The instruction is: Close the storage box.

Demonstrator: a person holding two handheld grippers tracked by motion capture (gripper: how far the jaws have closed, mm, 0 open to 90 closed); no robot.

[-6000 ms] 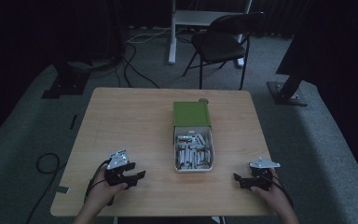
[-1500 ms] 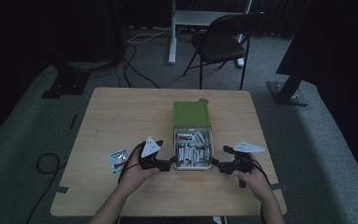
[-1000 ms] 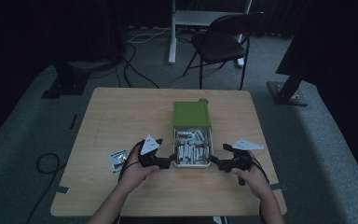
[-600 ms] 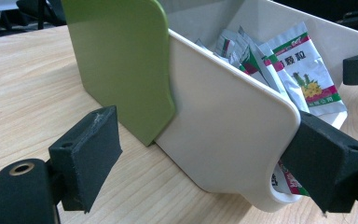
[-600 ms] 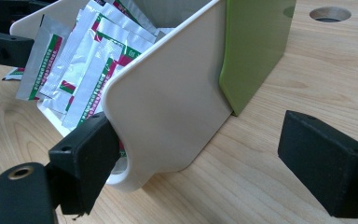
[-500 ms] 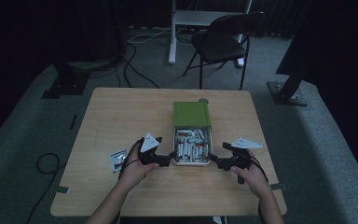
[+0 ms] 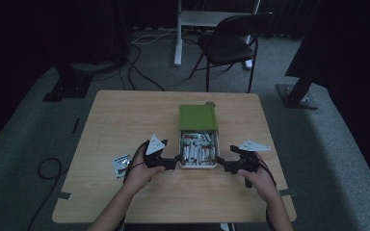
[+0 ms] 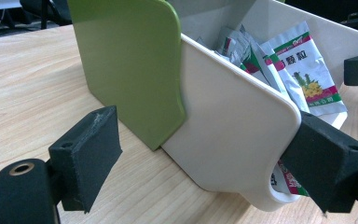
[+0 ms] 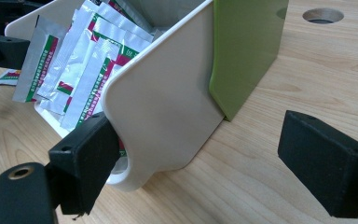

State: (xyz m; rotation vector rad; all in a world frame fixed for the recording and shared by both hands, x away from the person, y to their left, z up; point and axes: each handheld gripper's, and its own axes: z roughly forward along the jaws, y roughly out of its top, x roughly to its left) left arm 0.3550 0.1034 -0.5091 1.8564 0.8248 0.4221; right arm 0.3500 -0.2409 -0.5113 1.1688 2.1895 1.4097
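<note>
Landmark: the white box [image 7: 198,165] of packets, pulled partway out of its green sleeve [image 7: 198,117], sits on the wooden counter [image 7: 125,115] towards the person's edge.
Box: its open white part faces the person; the green sleeve covers the far end.
Packets [image 7: 198,150]: silver sachets with red and green print lie heaped inside the open part of the box, some leaning over its near rim.
Left claw [image 7: 177,160]: at the box's left near corner, jaws spread wide apart. In the left gripper view one jaw sits at the box's rounded front corner [image 8: 261,154], while the other jaw hangs free above the counter beside the sleeve. Nothing is pinched.
Right claw [image 7: 221,165]: at the box's right near corner, jaws also apart. In the right gripper view one jaw is against the box's front corner [image 9: 163,121] and the other stands clear over bare wood.
Loose packet [image 7: 122,165]: flat on the counter, left of the box, beyond the left hand [image 7: 139,171].
Right hand [image 7: 260,180]: right of the box, near the counter's front edge.
Chair [image 7: 231,45]: on the floor well behind the box, past the counter's far edge.
</note>
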